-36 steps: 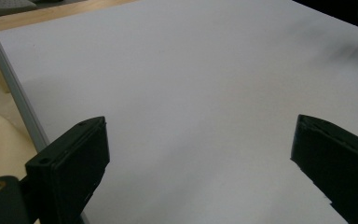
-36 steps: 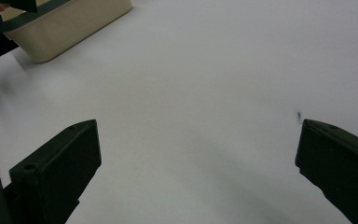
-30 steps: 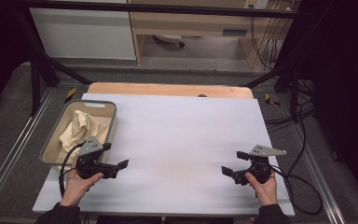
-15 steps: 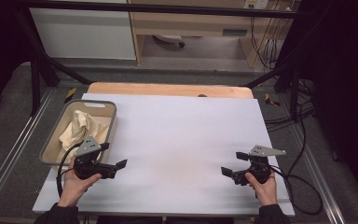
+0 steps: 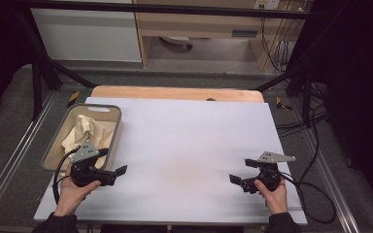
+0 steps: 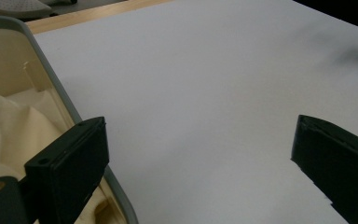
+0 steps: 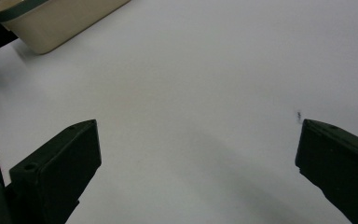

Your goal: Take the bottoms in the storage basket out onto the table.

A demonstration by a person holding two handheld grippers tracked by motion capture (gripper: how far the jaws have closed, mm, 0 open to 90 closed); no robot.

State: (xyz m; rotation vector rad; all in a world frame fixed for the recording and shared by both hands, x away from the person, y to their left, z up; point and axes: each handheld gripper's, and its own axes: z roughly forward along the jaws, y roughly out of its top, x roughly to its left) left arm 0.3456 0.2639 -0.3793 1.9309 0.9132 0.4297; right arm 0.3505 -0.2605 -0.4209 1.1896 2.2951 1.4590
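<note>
High view showed your wide-open left gripper beside a grey-rimmed beige plastic basket holding crumpled cream cloth; right gripper also gaped.

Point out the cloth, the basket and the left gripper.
cloth (image 5: 85,130): high view, on its crumpled middle inside the basket.
basket (image 5: 118,127): high view, on its grey right rim.
left gripper (image 5: 118,173): high view, midway between its open fingertips.

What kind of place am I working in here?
Probably a lab recording rig, not a home: a white-topped work table sits inside a black metal frame, loose black cables trail over the grey floor, and a grey-rimmed beige bin holds cream cloth.
</note>
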